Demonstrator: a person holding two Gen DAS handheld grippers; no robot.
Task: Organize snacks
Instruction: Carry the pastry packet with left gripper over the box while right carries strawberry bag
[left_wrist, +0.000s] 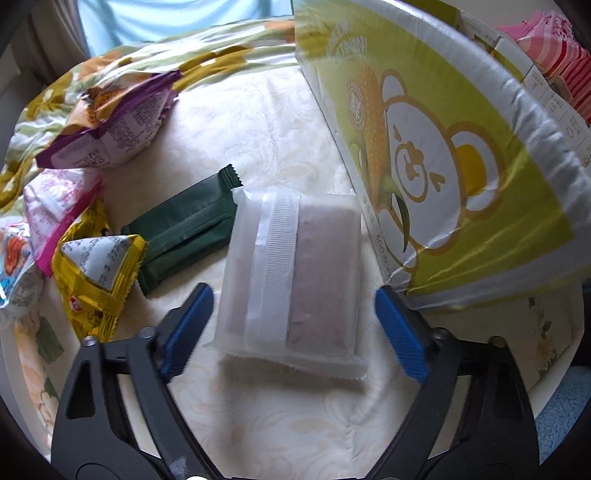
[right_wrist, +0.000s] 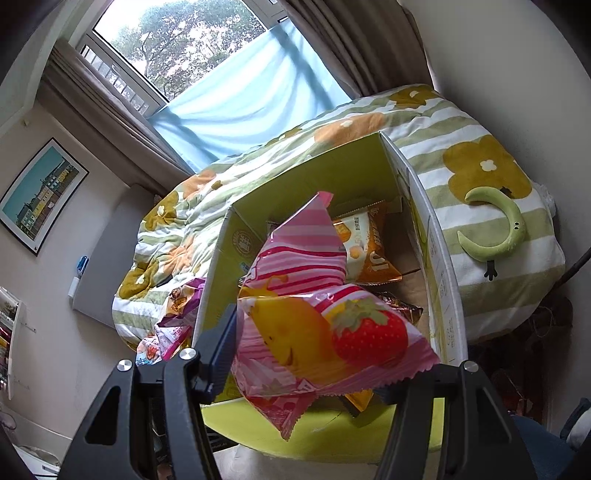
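My left gripper (left_wrist: 293, 325) is open, its blue pads either side of a white translucent snack packet (left_wrist: 295, 273) lying flat on the cream tablecloth. The green and yellow cardboard box (left_wrist: 424, 155) stands just right of it. My right gripper (right_wrist: 317, 354) is shut on a pink striped strawberry snack bag (right_wrist: 321, 317) and holds it over the open box (right_wrist: 221, 266). Inside the box lie an orange snack bag (right_wrist: 369, 243) and a dark brown packet (right_wrist: 402, 310).
Left of the white packet lie a dark green bar packet (left_wrist: 184, 232), a yellow packet (left_wrist: 96, 280), a purple bag (left_wrist: 110, 125) and pink-white packets (left_wrist: 55, 206). A flowered quilt (right_wrist: 461, 147) with a green moon toy (right_wrist: 498, 229) lies behind the box.
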